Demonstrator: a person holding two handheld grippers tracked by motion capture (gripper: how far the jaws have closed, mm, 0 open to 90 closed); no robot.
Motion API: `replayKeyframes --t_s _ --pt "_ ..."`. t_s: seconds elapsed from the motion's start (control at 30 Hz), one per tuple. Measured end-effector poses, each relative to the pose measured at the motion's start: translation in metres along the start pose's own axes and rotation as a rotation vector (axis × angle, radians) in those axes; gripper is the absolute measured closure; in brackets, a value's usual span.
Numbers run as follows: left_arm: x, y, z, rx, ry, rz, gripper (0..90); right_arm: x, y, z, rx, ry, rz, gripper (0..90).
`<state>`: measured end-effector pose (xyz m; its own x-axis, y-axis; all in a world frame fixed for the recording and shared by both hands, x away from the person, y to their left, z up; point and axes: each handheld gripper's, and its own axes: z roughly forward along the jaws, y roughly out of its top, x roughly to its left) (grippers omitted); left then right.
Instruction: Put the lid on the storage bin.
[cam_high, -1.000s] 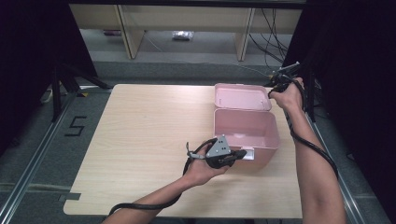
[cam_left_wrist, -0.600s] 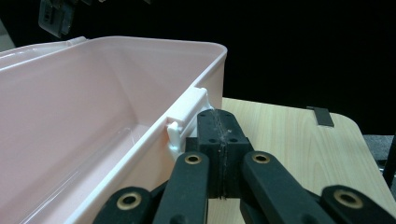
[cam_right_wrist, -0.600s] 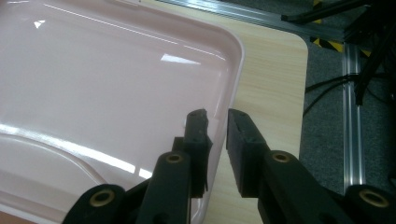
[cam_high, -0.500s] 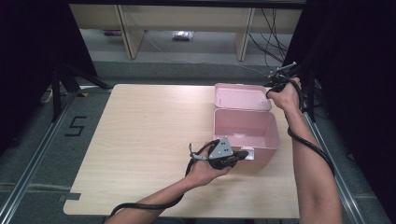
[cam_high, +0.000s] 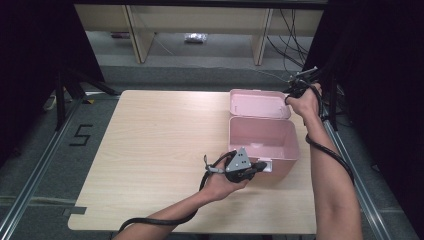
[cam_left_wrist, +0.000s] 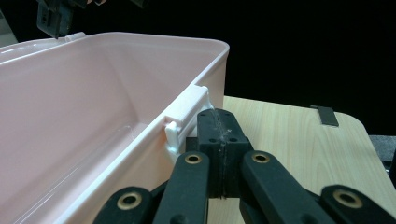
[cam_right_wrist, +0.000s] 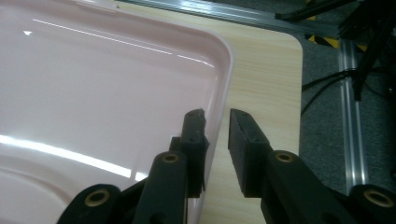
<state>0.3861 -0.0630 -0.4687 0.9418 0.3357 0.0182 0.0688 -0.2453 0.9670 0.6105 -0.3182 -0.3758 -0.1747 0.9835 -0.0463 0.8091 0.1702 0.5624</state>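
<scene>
A pink plastic box (cam_high: 262, 142) stands open at the table's right side. Its lid (cam_high: 259, 104) is swung back behind it. My left gripper (cam_high: 256, 167) lies against the box's near wall. In the left gripper view its jaws (cam_left_wrist: 219, 130) are shut with nothing between them, right beside the white latch (cam_left_wrist: 184, 116) on the box (cam_left_wrist: 79, 116) rim. My right gripper (cam_high: 301, 82) is at the lid's far right corner. In the right gripper view it (cam_right_wrist: 217, 135) is open and straddles the rim of the lid (cam_right_wrist: 102, 79), one jaw inside and one outside.
The box sits on a light wooden table (cam_high: 160, 145) whose left half is bare. Cables (cam_high: 295, 30) hang behind the far right corner, beside a metal floor rail (cam_right_wrist: 352, 112). Wooden shelving (cam_high: 140, 30) stands beyond the table.
The right hand has edged slightly back at the lid's corner. The left gripper has crept a little right along the box front, toward the latch.
</scene>
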Motion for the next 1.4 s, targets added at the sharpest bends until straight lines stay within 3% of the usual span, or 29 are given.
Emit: replayKeyframes --t_s 0.13,0.17,0.2,0.23,0.27,0.3,0.43,0.5,0.53,0.6,0.63,0.73,0.9,0.93,1.03,1.07,1.1,1.4 --pt "0.000 0.000 0.000 0.002 -0.001 0.000 89.7 0.002 0.001 0.003 0.013 -0.005 0.024 76.6" --pt "0.001 0.000 0.000 0.002 -0.001 0.002 89.7 0.000 0.002 0.005 0.000 -0.005 -0.004 76.6" --pt "0.001 0.000 0.001 -0.004 -0.008 0.007 89.7 0.001 0.002 0.005 0.007 0.000 0.029 76.6" --pt "0.001 0.000 0.001 -0.004 -0.012 0.007 89.7 -0.001 0.003 0.006 -0.006 -0.006 0.000 76.6" --pt "0.000 0.000 0.001 -0.001 -0.014 0.004 89.8 0.000 0.003 0.007 0.001 0.001 0.029 76.6" --pt "0.000 0.000 0.001 0.003 -0.010 -0.002 89.7 -0.001 0.004 0.009 -0.005 -0.001 0.016 76.6" --pt "-0.001 0.000 0.000 0.004 0.000 -0.009 89.7 -0.001 0.004 0.015 0.014 0.004 0.043 76.6" --pt "0.000 0.000 0.000 0.005 -0.001 -0.007 89.7 0.002 0.004 0.016 0.029 0.007 0.089 76.4" --pt "0.000 0.000 0.000 0.005 -0.001 -0.005 89.7 -0.001 0.004 0.017 0.041 0.008 0.056 76.4" --pt "0.000 0.000 0.000 0.005 0.000 -0.004 89.7 0.000 0.005 0.018 0.047 0.013 0.093 76.3" --pt "0.000 0.000 0.000 0.005 0.000 -0.003 89.7 -0.002 0.005 0.020 0.040 0.006 0.060 76.2" --pt "0.000 0.000 0.001 0.000 -0.001 0.004 89.8 0.000 0.006 0.021 0.037 0.009 0.082 76.1" --pt "0.000 0.000 0.001 0.001 -0.002 0.006 89.8 -0.001 0.007 0.023 0.046 0.001 0.059 75.9" --pt "0.000 0.000 0.001 0.001 -0.002 0.006 89.7 0.001 0.007 0.023 0.056 0.004 0.087 75.9" --pt "0.000 0.000 0.001 0.001 -0.002 0.006 89.8 0.000 0.007 0.024 0.042 0.002 0.074 75.8" --pt "0.000 0.000 0.001 0.001 -0.001 0.006 89.7 0.003 0.007 0.024 0.059 0.010 0.103 75.9" --pt "0.000 0.000 0.001 0.000 -0.002 0.005 89.7 -0.001 0.007 0.025 0.047 0.000 0.058 75.9" --pt "0.000 0.000 0.001 0.001 -0.002 0.011 89.7 0.001 0.005 0.026 0.051 0.005 0.116 81.2"
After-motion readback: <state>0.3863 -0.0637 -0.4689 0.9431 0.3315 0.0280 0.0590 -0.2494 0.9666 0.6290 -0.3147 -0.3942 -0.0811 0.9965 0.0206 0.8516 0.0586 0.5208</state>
